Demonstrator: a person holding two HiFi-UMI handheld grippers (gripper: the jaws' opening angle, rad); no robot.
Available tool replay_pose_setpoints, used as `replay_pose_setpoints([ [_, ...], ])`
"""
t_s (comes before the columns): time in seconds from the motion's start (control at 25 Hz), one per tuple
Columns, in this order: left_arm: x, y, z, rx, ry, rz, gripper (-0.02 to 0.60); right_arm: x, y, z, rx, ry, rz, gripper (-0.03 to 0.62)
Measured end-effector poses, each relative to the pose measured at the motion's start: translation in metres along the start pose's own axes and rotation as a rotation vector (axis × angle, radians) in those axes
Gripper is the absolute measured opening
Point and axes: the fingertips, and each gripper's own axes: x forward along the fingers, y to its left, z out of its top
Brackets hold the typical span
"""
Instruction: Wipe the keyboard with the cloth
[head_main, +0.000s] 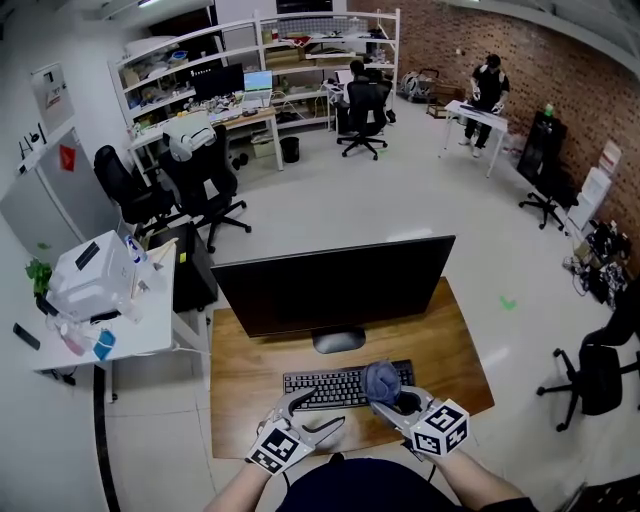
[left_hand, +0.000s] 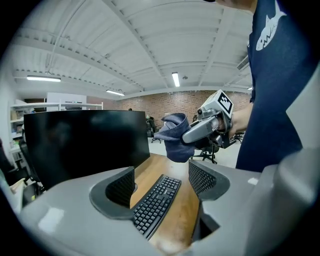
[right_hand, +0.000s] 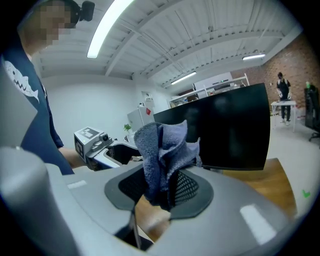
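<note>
The left gripper (head_main: 318, 412) is by the near edge of the keyboard (head_main: 330, 388). I think it could press that end down so the keyboard does not slide. The cloth (head_main: 380, 380) hangs over the right end of the keys. It is best to bring it down flat and rub softly along the rows. The left gripper's jaws are wide apart with nothing in them. The right gripper (right_hand: 160, 187) is squeezed tight on the bunched blue cloth.

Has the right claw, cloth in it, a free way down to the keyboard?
Probably yes: the right claw holds the cloth just over the keyboard's right end, with nothing between. The open left claw is off to the left.
</note>
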Motion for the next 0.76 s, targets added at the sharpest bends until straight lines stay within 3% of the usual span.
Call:
replay_pose_setpoints([
  [0.76,0.000,-0.012,0.006,0.019,0.010,0.019,0.331,-0.019,0.003,0.012,-0.050,-0.041,0.021,0.132],
])
